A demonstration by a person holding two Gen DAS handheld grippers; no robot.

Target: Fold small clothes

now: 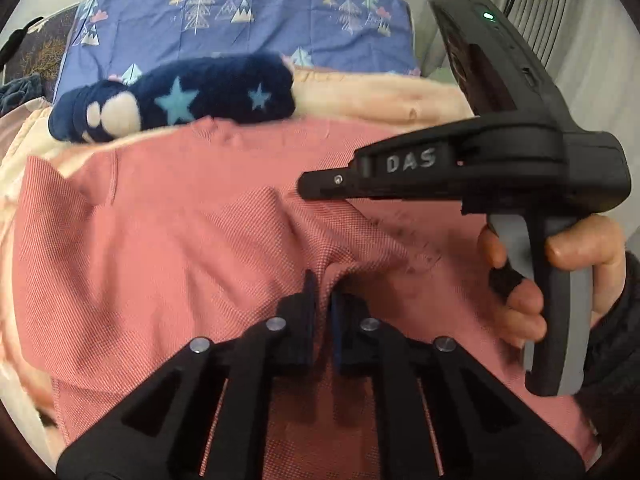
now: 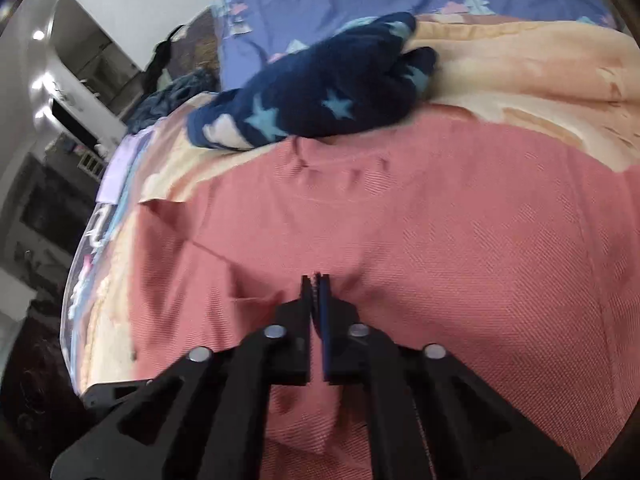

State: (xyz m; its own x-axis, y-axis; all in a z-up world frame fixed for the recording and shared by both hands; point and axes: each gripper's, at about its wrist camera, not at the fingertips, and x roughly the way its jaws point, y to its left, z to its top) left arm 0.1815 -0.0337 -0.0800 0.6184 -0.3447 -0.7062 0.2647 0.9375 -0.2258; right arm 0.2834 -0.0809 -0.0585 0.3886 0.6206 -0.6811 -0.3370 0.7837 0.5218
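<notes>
A pink knit garment lies spread on the bed; it also fills the right wrist view. My left gripper is shut on a raised fold of the pink garment near its lower middle. My right gripper is shut on another pinch of the same garment; in the left wrist view its tip sits above the cloth to the right, held by a hand. A folded navy fleece piece with light blue stars lies beyond the pink garment's neckline, and it shows in the right wrist view too.
A cream blanket covers the bed under the clothes. A blue pillow with tree print lies at the head. The bed's left edge and dark furniture show in the right wrist view. Curtains hang at the right.
</notes>
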